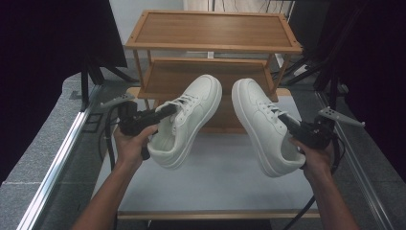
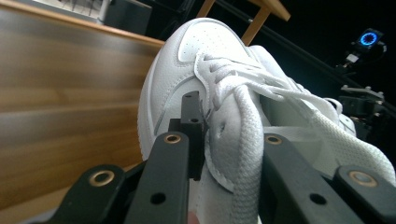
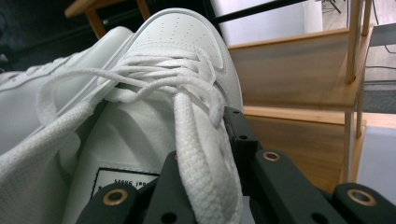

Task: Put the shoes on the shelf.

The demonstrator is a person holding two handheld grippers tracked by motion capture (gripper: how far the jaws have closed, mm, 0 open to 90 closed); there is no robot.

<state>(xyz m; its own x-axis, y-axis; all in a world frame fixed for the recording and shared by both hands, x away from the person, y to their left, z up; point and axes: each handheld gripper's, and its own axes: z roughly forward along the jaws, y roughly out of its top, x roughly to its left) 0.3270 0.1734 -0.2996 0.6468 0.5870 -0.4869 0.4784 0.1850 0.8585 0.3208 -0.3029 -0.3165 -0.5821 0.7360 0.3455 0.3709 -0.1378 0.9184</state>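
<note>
we see the left gripper [image 1: 165,112] clamped on the left shoe [image 1: 189,120] collar, the right gripper [image 1: 286,120] clamped on the right shoe [image 1: 263,122]; both shoes hang above the white table [image 1: 215,187], before the wooden rack [image 1: 210,33].

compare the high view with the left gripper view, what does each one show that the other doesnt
High view alone: the person's forearms, the right gripper shut on the right shoe, the white table top, and the whole wooden shelf rack.

Left gripper view alone: a close look at the laces running between the black jaws, and a blue ring light in the dark background.

Both: the left gripper shut on the left shoe, held in front of the rack.
</note>
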